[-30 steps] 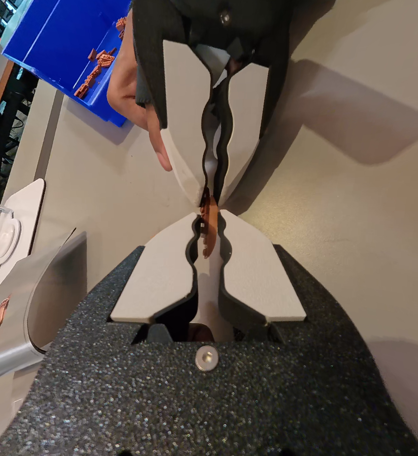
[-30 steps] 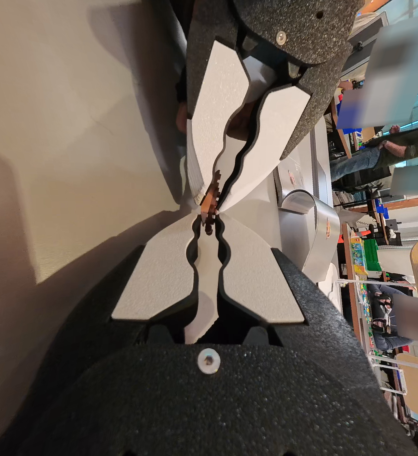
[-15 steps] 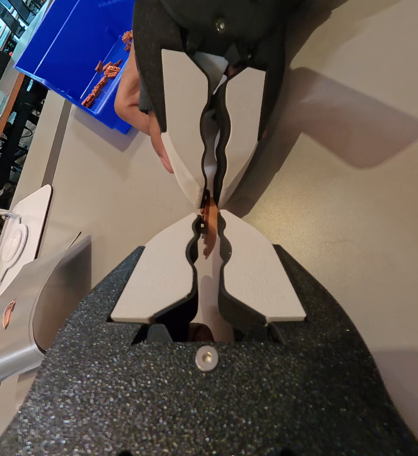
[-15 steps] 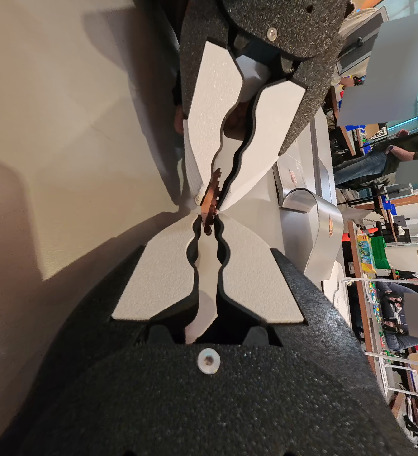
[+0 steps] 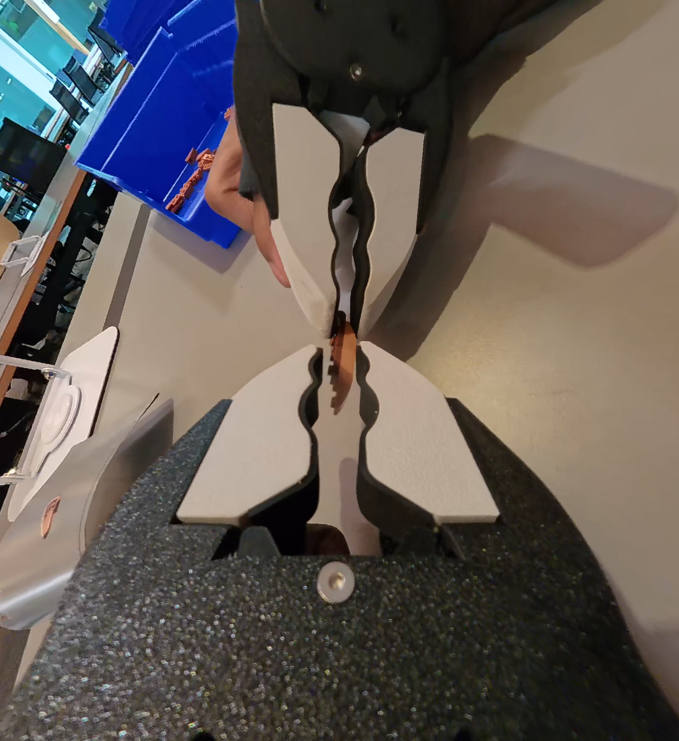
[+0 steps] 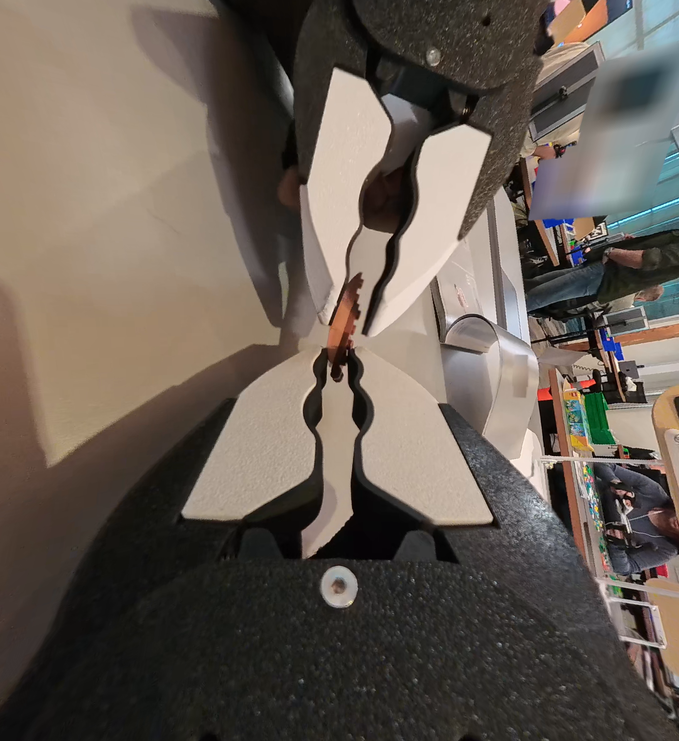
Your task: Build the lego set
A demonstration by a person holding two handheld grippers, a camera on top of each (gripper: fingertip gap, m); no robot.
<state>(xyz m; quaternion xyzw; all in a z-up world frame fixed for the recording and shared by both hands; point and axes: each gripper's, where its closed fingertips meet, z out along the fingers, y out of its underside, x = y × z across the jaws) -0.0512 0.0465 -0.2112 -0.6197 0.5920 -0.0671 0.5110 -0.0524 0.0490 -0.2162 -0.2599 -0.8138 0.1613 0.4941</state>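
Note:
A thin brown lego piece (image 5: 344, 369) with studs along one edge is held edge-on above the beige table (image 5: 550, 381). My left gripper (image 5: 340, 351) is shut on its near end. My right gripper (image 5: 344, 326) comes in from the top, tip to tip with the left, and is shut on the far end. In the right wrist view the brown piece (image 6: 345, 312) runs from my right gripper (image 6: 336, 352) up into the tilted left gripper (image 6: 346, 320). A person's hand (image 5: 237, 192) holds the right gripper.
A blue bin (image 5: 161, 120) with several loose brown bricks (image 5: 187, 186) stands at the table's far left. A curled instruction booklet (image 5: 69, 501) and a white stand (image 5: 81, 381) lie to the left. The booklet (image 6: 490, 361) also shows in the right wrist view, with people and workbenches behind. Both grippers' tips are close together, under 4 cm apart.
Both grippers stay shut tip to tip on the brown piece. The pair has tilted and shifted a little, so the blue bin and room show more and the left gripper leans more in the right view.

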